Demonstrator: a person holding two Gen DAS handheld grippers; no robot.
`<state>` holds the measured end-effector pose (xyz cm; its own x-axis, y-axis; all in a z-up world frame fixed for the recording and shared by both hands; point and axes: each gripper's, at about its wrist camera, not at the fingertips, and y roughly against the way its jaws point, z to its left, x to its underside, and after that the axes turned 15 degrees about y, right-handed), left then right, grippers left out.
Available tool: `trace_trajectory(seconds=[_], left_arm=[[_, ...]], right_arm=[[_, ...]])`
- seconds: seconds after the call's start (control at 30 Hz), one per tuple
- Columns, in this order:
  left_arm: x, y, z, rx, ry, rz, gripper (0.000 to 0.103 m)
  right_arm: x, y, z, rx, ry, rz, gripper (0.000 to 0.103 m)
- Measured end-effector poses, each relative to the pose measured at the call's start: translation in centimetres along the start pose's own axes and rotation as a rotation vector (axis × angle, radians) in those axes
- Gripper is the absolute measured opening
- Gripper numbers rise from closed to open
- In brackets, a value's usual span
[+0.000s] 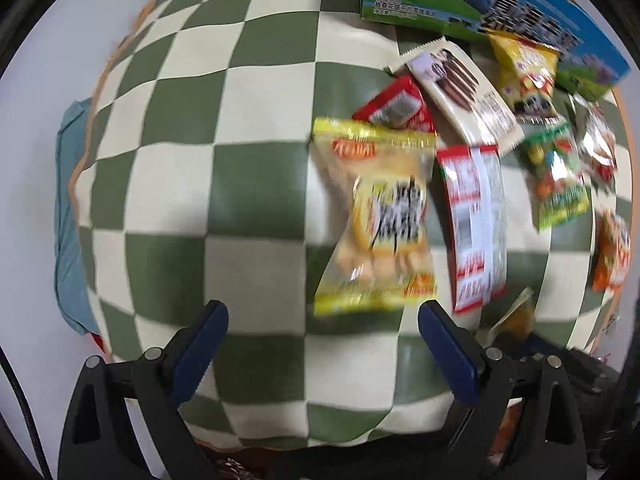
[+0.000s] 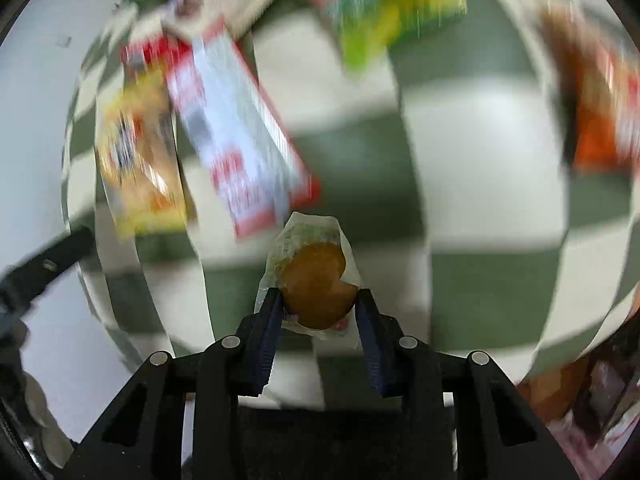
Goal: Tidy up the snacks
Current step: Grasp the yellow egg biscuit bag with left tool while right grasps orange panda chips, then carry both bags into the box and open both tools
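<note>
Snack packets (image 1: pixel 460 168) on checkered cloth (image 1: pixel 224 128)

Bright, even light; heavy motion blur, fisheye-warped edges.

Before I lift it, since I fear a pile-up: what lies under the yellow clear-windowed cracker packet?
Its top edge overlaps the small red packet; otherwise the yellow clear-windowed cracker packet lies on the green-and-cream checked cloth. Anything beneath its middle is covered.
</note>
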<state>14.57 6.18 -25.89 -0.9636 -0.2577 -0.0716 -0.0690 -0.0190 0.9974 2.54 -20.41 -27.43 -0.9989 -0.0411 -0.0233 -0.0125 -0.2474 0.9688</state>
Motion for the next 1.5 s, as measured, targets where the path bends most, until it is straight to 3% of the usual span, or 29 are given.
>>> trace_trajectory(seconds=[0.1, 0.17, 0.27, 0.37, 0.4, 0.47, 0.53, 0.63, 0.83, 0.87, 0.9, 0.93, 1.1, 1.23, 1.4, 1.5], left_arm=[[-2.3, -1.6, -1.5, 0.011, 0.008, 0.037, 0.097], [-3.3, -2.9, -2.5, 0.003, 0.001, 0.062, 0.097], [-4.2, -5.3, -3.9, -0.014, -0.015, 0.1, 0.096], [-4.3, -6.3, -4.4, -0.004, -0.019, 0.111, 0.062], [-4.3, -6.4, -4.5, -0.006, -0.017, 0.11, 0.055], [-4.2, -6.4, -4.1, 0.003, -0.009, 0.103, 0.052], [-4.1, -6.3, -3.4, 0.017, 0.006, 0.106, 0.05], [-3.7, -6.6, -1.9, 0.034, 0.031, 0.118, 0.05], [-4.0, -8.0, -2.2, 0.014, 0.038, 0.131, 0.05], [-4.1, -8.1, -2.2, 0.012, 0.036, 0.133, 0.05], [-4.2, -8.2, -2.1, 0.013, 0.04, 0.136, 0.05], [-4.4, -8.3, -2.6, 0.013, 0.041, 0.137, 0.05], [-4.9, -8.7, -3.2, 0.017, 0.045, 0.138, 0.052], [-4.9, -9.2, -3.2, 0.014, 0.04, 0.139, 0.052], [-4.4, -8.8, -3.1, 0.018, 0.042, 0.111, 0.045], [-3.9, -7.5, -2.9, 0.025, 0.041, 0.095, 0.04]], right_arm=[[-3.7, 1.4, -1.1, 0.059, 0.019, -0.055, 0.04], [-5.7, 0.8, -1.9, 0.065, 0.042, -0.024, 0.041], [-6.9, 0.5, -2.8, 0.005, 0.024, 0.034, 0.044], [-6.9, 3.0, -3.4, -0.018, 0.018, 0.009, 0.062], [-6.8, 4.2, -3.8, -0.028, 0.007, -0.011, 0.063], [-6.3, 7.7, -5.3, -0.026, -0.027, -0.072, 0.07], [-5.3, 10.8, -7.1, 0.035, -0.066, -0.127, 0.077], [-4.4, 13.4, -10.6, 0.199, -0.131, -0.167, 0.087], [-4.2, 9.2, -16.4, 0.235, -0.168, -0.048, 0.087], [-4.3, 8.7, -16.5, 0.23, -0.17, -0.045, 0.08], [-4.3, 8.3, -16.6, 0.227, -0.172, -0.047, 0.063], [-4.2, 8.0, -16.5, 0.234, -0.166, -0.039, 0.055], [-4.8, 7.8, -14.4, 0.22, -0.06, -0.043, 0.054], [-5.1, 7.3, -14.8, 0.224, -0.064, -0.027, 0.057], [-4.9, 7.1, -14.4, 0.229, -0.059, -0.039, 0.056], [-4.3, 6.7, -12.1, 0.193, -0.061, -0.067, 0.052]])
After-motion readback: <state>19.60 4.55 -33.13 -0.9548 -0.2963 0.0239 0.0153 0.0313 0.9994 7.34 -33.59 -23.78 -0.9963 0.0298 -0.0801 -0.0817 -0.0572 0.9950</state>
